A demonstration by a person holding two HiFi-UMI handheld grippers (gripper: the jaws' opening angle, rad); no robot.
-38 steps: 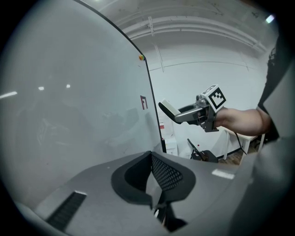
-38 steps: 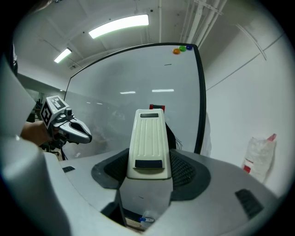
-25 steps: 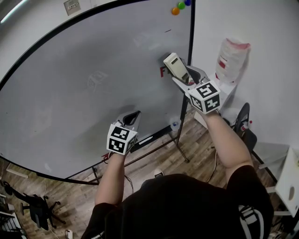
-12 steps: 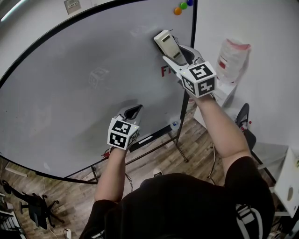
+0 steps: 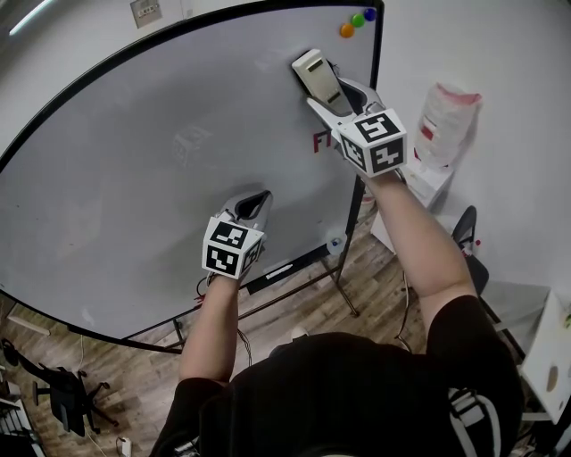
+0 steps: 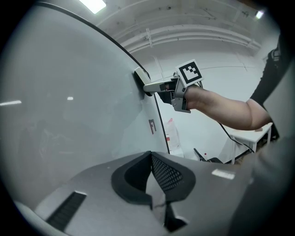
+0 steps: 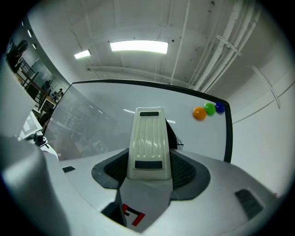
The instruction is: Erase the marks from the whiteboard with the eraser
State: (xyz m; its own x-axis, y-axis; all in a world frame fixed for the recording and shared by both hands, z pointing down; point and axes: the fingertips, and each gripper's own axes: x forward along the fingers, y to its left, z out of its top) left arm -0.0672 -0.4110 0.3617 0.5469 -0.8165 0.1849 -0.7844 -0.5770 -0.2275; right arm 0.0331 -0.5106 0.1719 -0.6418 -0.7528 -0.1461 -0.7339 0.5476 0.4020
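1. The left gripper (image 5: 254, 203) is held low in front of the whiteboard (image 5: 152, 161). Its dark, mesh-textured jaws are closed together with nothing between them.
2. Its cube (image 5: 230, 248) of black-and-white square markers sits at the wrist end, above a bare forearm.
3. The right gripper (image 5: 343, 96) reaches higher and further. Its smooth grey jaws are clenched on the eraser (image 5: 314, 73).
4. The eraser is a cream plastic wedge with a ribbed back and two dark rectangular insets. The left gripper view shows its face pressed against the board.
5. It sits in the board's upper right part, near the black frame.
6. A blocky red mark (image 5: 321, 140) lies on the board below the eraser, just beside the right gripper's body.
7. The board is glossy and pale grey, with ceiling lights reflected in it. It stands on a thin black frame over a wood-plank floor (image 5: 294, 303).
8. Three round magnets, orange (image 5: 346, 29), green (image 5: 358, 20) and blue (image 5: 369, 14), cluster touching in the top right corner.
9. A crinkled clear bag (image 5: 446, 112) with a red top rests against the white wall beyond.
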